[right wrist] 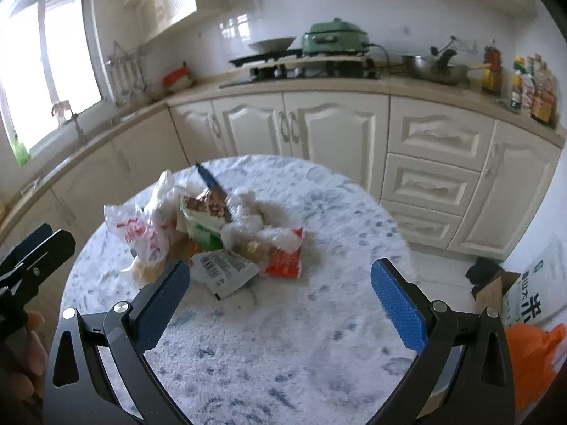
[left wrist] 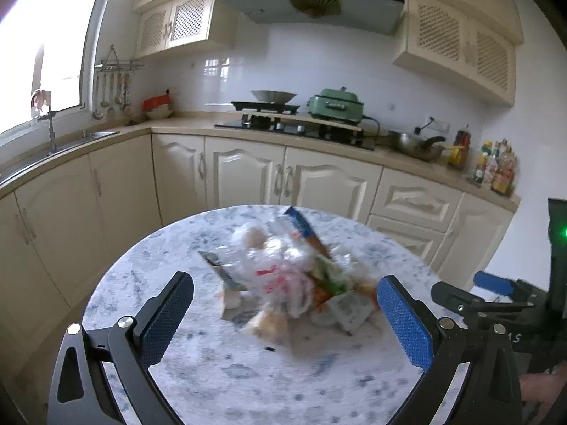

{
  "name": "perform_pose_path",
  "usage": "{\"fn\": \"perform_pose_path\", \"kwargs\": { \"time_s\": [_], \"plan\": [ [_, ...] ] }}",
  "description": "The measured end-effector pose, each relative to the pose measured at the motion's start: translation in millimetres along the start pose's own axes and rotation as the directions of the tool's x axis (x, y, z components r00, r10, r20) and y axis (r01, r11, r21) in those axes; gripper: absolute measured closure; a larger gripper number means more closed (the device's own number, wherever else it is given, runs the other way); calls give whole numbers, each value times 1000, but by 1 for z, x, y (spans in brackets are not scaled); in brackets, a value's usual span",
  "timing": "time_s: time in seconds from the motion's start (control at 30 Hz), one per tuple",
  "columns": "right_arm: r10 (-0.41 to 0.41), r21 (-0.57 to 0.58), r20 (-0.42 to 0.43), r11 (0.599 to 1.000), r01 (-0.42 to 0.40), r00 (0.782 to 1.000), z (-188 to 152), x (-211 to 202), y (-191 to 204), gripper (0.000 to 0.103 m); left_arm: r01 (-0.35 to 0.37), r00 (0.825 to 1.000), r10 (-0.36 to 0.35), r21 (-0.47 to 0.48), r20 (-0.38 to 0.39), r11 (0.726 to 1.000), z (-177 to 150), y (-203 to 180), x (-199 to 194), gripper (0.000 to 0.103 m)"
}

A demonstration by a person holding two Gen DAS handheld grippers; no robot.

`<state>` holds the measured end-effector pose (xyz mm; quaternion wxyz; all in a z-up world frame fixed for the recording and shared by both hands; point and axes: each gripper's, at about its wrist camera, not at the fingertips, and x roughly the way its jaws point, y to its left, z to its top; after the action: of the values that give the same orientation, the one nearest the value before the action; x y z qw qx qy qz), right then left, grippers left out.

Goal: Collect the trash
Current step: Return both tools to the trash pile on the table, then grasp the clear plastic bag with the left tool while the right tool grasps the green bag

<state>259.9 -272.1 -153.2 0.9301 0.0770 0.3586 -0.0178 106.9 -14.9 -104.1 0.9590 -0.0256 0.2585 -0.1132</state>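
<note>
Right wrist view shows your right gripper (right wrist: 280, 295) spread wide over the round marble table (right wrist: 283, 354), empty; only here an orange bag (right wrist: 531, 357) appears. Your left gripper (left wrist: 283, 313) is likewise spread. Beyond both, the trash pile (right wrist: 212, 233) sits mid-table.

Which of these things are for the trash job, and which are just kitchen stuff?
For the job:
- trash pile on the round table
- left gripper, open
- right gripper, open

Just lying about:
- green cooker
- wok
- sauce bottles
- ladles
</note>
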Motion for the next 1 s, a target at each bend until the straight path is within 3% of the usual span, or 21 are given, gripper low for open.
{"fn": "perform_pose_path", "kwargs": {
  "time_s": [0.2,0.3,0.53,0.6,0.7,0.77,1.0],
  "plan": [
    [4,-27,-30,1000,-5,1000,6,27,8,0,-27,999,29,59,-37,998,4,-7,25,1],
    [9,-28,-49,1000,-10,999,10,42,6,0,-39,996,48,123,-74,992,35,-22,66,1],
    [23,-38,-91,999,-27,996,13,71,-1,0,-43,985,87,278,-150,960,63,-53,148,2],
    [31,-44,-104,998,-35,994,12,78,-1,0,-2,984,49,265,-170,964,73,-54,167,9],
    [39,-62,-118,997,-46,992,12,86,5,0,93,975,-48,206,-215,974,81,-47,188,43],
    [55,-81,-123,995,-66,991,14,91,12,0,123,969,-82,166,-233,978,82,-43,196,52],
    [94,-177,-121,978,-115,988,22,103,41,0,123,975,-100,110,-198,986,87,-31,198,62]
  ]
}}
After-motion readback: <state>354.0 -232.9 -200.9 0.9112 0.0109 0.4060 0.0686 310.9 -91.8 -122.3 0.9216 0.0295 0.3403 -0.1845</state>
